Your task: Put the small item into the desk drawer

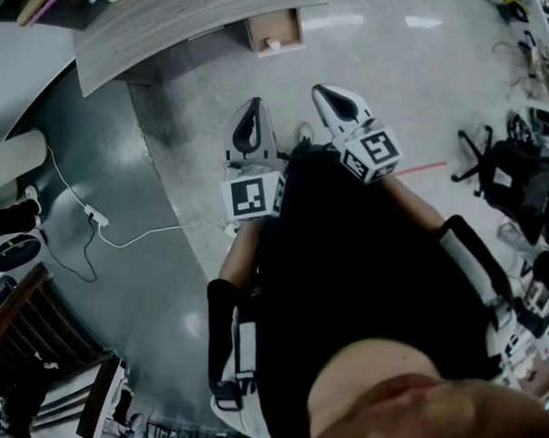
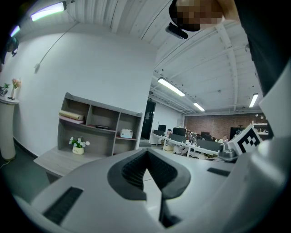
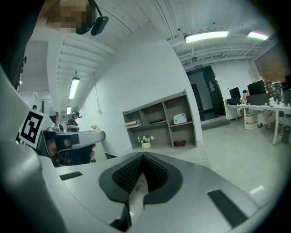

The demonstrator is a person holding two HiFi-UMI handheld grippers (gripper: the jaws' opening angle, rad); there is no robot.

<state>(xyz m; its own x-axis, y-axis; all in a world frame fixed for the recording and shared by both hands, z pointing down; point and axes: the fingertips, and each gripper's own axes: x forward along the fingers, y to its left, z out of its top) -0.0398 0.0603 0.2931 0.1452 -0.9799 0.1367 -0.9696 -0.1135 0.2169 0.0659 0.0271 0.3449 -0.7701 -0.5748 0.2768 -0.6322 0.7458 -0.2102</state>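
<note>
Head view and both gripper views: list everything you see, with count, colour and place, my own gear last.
desk: one, grey wood grain, top of the head view
drawer: one, light wood, pulled open at the desk's edge
small item: one, white, inside the drawer
cable with power strip: one, white, on the dark floor at left
office chair: one, black, right edge
shelf unit: one, grey, on the desk against the white wall
flower pot: one, white flowers, on the desk below the shelves
left tongs: one, grey, shut, nothing held
right tongs: one, grey, shut, nothing held
</note>
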